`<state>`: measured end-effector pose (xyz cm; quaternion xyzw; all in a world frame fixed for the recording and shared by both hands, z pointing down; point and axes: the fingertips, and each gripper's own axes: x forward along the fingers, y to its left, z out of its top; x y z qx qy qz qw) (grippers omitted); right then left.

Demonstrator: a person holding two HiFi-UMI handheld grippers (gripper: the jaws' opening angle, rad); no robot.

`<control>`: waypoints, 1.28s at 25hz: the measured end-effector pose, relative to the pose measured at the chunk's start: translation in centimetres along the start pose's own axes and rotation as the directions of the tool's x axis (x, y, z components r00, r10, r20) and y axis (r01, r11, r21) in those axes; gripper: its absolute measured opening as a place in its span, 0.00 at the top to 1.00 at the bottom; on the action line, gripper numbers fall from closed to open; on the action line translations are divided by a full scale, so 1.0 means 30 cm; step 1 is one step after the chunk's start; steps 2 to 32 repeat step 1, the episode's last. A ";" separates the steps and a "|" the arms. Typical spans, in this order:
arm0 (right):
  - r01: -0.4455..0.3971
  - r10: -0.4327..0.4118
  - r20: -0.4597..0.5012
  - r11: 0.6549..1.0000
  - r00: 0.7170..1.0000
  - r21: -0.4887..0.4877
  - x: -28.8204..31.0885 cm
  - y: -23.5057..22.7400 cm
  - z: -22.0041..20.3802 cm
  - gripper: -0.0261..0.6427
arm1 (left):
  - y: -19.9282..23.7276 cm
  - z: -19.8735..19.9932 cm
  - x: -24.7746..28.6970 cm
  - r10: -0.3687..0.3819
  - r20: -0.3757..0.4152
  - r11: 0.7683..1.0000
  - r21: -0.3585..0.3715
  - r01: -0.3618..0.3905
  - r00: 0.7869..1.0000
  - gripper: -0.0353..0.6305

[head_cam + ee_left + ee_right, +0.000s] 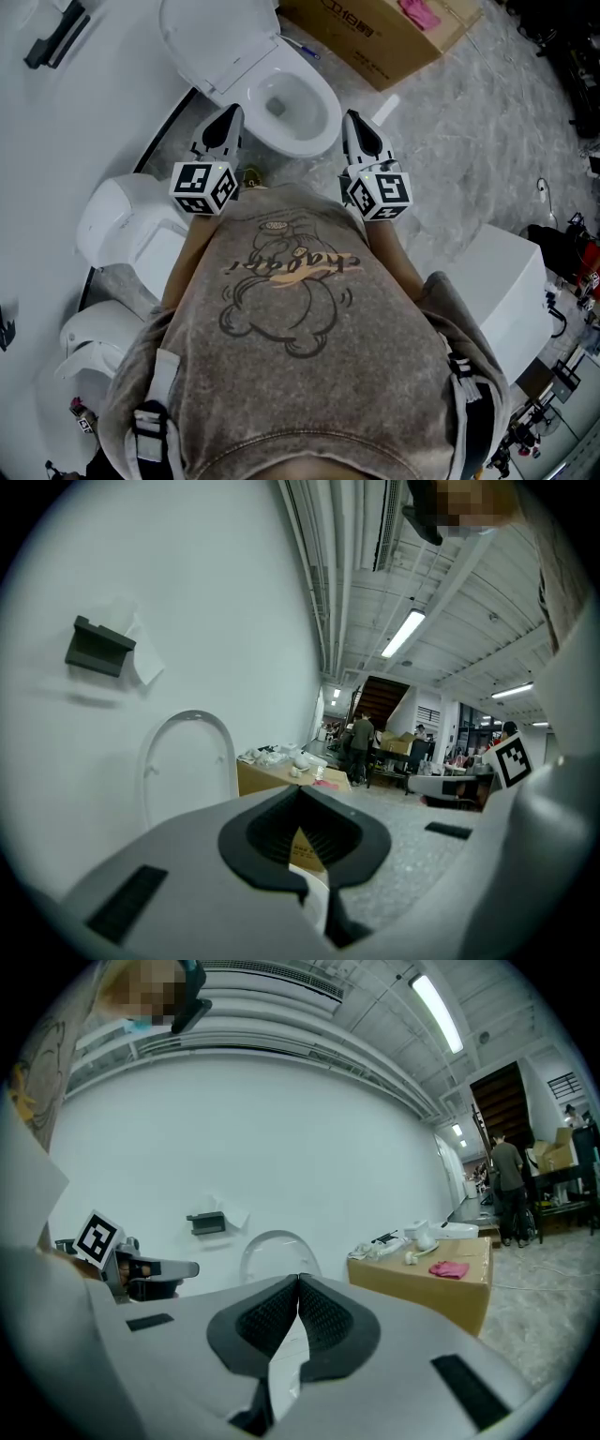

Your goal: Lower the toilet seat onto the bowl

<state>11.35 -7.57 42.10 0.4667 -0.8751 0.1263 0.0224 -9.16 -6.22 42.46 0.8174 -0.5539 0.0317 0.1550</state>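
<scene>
The toilet seat [211, 42] stands raised and tipped back against the white wall [103, 122], at about 11 o'clock from the bowl [319, 133] in my head view. The bowl's rim lies bare below it. In both gripper views the seat shows as an upright pale ring against the wall, well apart from the jaws.

My left gripper [232, 114] sits at the bowl's 8 o'clock and my right gripper [352, 119] at its 4 o'clock, both pointing toward the wall. From above I cannot tell whether either one touches the porcelain.

The left gripper view shows the dark pads pressed fully together with nothing between them. The right gripper view shows the same: its pads meet at the tips and it carries nothing.

A cardboard box [375, 37] rests on the marbled floor [469, 141] at 1 o'clock from the bowl, with a pink cloth [419, 14] lying on top. A black holder [56, 37] is fixed to the wall at 9 o'clock from the seat. Another white toilet [131, 230] stands along the wall at 7 o'clock.
</scene>
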 end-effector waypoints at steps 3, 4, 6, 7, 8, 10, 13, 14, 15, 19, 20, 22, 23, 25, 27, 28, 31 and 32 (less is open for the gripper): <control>-0.001 0.001 -0.001 1.000 1.000 -0.001 0.002 -0.001 -0.002 0.92 | 0.004 -0.004 0.001 0.002 -0.001 1.000 -0.002 -0.002 1.000 0.93; -0.001 0.001 -0.001 1.000 1.000 -0.001 0.002 -0.001 -0.002 0.92 | 0.004 -0.004 0.001 0.002 -0.001 1.000 -0.002 -0.002 1.000 0.93; -0.001 0.001 -0.001 1.000 1.000 -0.001 0.002 -0.001 -0.002 0.92 | 0.004 -0.004 0.001 0.002 -0.001 1.000 -0.002 -0.002 1.000 0.93; -0.001 0.001 -0.001 1.000 1.000 -0.001 0.002 -0.001 -0.002 0.92 | 0.004 -0.004 0.001 0.002 -0.001 1.000 -0.002 -0.002 1.000 0.93; -0.001 0.001 -0.001 1.000 1.000 -0.001 0.002 -0.001 -0.002 0.92 | 0.004 -0.004 0.001 0.002 -0.001 1.000 -0.002 -0.002 1.000 0.93; -0.001 0.001 -0.001 1.000 1.000 -0.001 0.002 -0.001 -0.002 0.92 | 0.004 -0.004 0.001 0.002 -0.001 1.000 -0.002 -0.002 1.000 0.93; -0.001 0.001 -0.001 1.000 1.000 -0.001 0.002 -0.001 -0.002 0.92 | 0.004 -0.004 0.001 0.002 -0.001 1.000 -0.002 -0.002 1.000 0.93; -0.001 0.001 -0.001 1.000 1.000 -0.001 0.002 -0.001 -0.002 0.92 | 0.004 -0.004 0.001 0.002 -0.001 1.000 -0.002 -0.002 1.000 0.93; -0.001 0.001 -0.001 1.000 1.000 -0.001 0.002 -0.001 -0.002 0.92 | 0.004 -0.004 0.001 0.002 -0.001 1.000 -0.002 -0.002 1.000 0.93; -0.001 0.001 -0.001 1.000 1.000 -0.001 0.002 -0.001 -0.002 0.92 | 0.004 -0.004 0.001 0.002 -0.001 1.000 -0.002 -0.002 1.000 0.93; -0.001 0.001 -0.001 1.000 1.000 -0.001 0.002 -0.001 -0.002 0.92 | 0.004 -0.004 0.001 0.002 -0.001 1.000 -0.002 -0.002 1.000 0.93; -0.001 0.001 -0.001 1.000 1.000 -0.001 0.002 -0.001 -0.002 0.92 | 0.004 -0.004 0.001 0.002 -0.001 1.000 -0.002 -0.002 1.000 0.93; -0.001 0.001 -0.001 1.000 1.000 -0.001 0.002 -0.001 -0.002 0.92 | 0.004 -0.004 0.001 0.002 -0.001 1.000 -0.002 -0.002 1.000 0.93; -0.001 0.001 -0.001 1.000 1.000 -0.001 0.002 -0.001 -0.002 0.92 | 0.004 -0.004 0.001 0.002 -0.001 1.000 -0.002 -0.002 1.000 0.93; -0.001 0.001 -0.001 1.000 1.000 -0.001 0.002 -0.001 -0.002 0.92 | 0.004 -0.004 0.001 0.002 -0.001 1.000 -0.002 -0.002 1.000 0.93; -0.001 0.001 -0.001 1.000 1.000 -0.001 0.002 -0.001 -0.002 0.92 | 0.004 -0.004 0.001 0.002 -0.001 1.000 -0.002 -0.002 1.000 0.93; -0.001 0.001 -0.001 1.000 1.000 -0.001 0.002 -0.001 -0.002 0.92 | 0.004 -0.004 0.001 0.002 -0.001 1.000 -0.002 -0.002 1.000 0.93; -0.001 0.001 -0.001 1.000 1.000 -0.001 0.002 -0.001 -0.002 0.92 | 0.004 -0.004 0.001 0.002 -0.001 1.000 -0.002 -0.002 1.000 0.93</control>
